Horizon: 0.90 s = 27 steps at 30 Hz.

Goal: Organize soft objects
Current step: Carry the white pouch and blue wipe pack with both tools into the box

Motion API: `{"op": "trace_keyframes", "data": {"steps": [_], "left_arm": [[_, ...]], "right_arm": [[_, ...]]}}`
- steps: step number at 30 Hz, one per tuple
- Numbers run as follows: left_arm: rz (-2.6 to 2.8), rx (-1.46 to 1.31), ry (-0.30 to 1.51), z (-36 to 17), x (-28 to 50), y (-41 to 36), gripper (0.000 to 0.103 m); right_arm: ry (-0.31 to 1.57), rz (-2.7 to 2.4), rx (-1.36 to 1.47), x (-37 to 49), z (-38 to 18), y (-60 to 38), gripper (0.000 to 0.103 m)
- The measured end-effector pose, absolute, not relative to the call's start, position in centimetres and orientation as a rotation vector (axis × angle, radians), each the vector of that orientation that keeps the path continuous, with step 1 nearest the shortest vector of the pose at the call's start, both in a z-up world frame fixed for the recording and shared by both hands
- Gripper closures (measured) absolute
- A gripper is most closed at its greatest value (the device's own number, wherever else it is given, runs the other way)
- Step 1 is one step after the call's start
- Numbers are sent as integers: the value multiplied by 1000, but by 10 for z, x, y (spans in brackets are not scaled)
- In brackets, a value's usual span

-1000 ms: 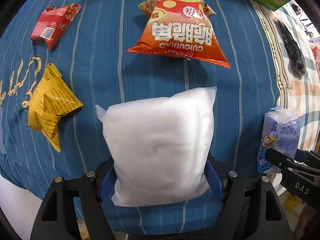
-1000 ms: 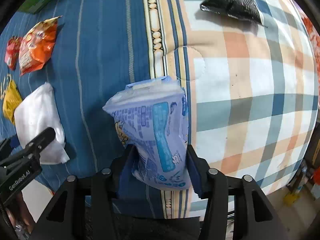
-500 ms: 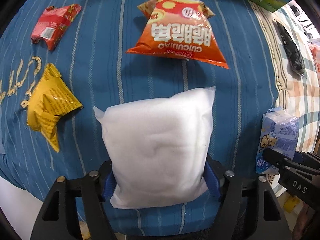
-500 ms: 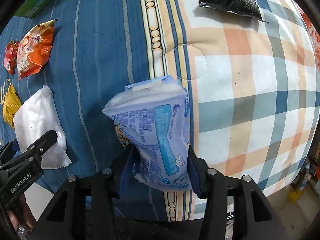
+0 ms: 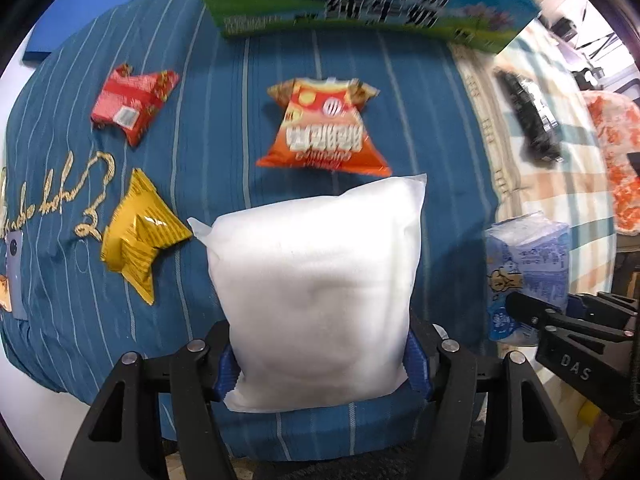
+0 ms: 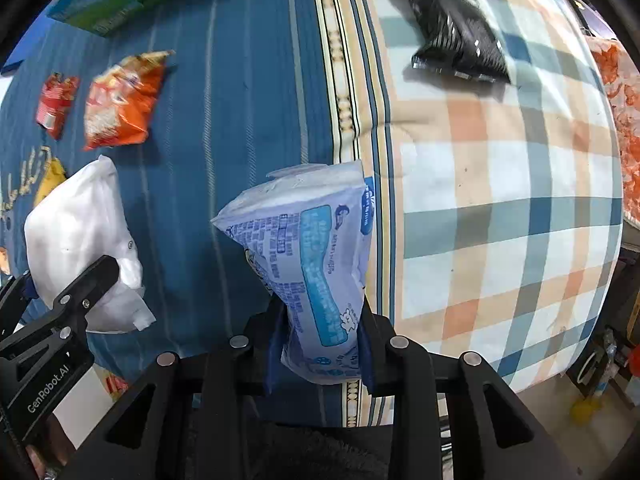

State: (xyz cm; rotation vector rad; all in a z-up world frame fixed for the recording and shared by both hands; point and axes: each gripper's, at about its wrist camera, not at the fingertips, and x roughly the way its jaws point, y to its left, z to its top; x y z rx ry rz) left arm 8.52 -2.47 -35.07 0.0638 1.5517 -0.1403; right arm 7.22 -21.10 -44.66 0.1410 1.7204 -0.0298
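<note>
Both packs now hang clear of the bed [image 5: 280,80], lifted since the earlier frame. Left gripper [image 5: 320,364] clamps the white pack [image 5: 316,288]; right gripper [image 6: 320,344] pinches the blue tissue pack [image 6: 312,256].

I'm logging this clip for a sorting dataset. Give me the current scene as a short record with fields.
surface: bed, blue striped cover beside a plaid cover
left gripper: shut on the white pack, jaws just closing further
right gripper: shut on the blue tissue pack, squeezed narrow at the pads
lying on blue cover: orange snack bag, red packet, yellow packet
lying on plaid cover: black packet
far edge: green and blue carton
</note>
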Motion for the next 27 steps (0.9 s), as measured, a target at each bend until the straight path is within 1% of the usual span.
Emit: {"op": "trace_keyframes", "data": {"steps": [5, 11, 12, 14, 19, 27], "left_arm": [[-177, 57, 1488, -322, 88, -17, 40], [-218, 44, 1373, -263, 93, -22, 40], [-225, 40, 1354, -253, 95, -21, 40], [-241, 34, 1320, -233, 98, -27, 40], [-266, 14, 1248, -194, 122, -33, 40], [-259, -10, 1159, -147, 182, -38, 40]], "right_arm": [[1680, -15, 161, 62, -423, -219, 70], [1612, 14, 213, 57, -371, -220, 71], [1604, 21, 222, 62, -352, -224, 71], [1576, 38, 234, 72, -338, -224, 71], [1499, 89, 267, 106, -281, -225, 71], [1360, 133, 309, 168, -228, -236, 71]]}}
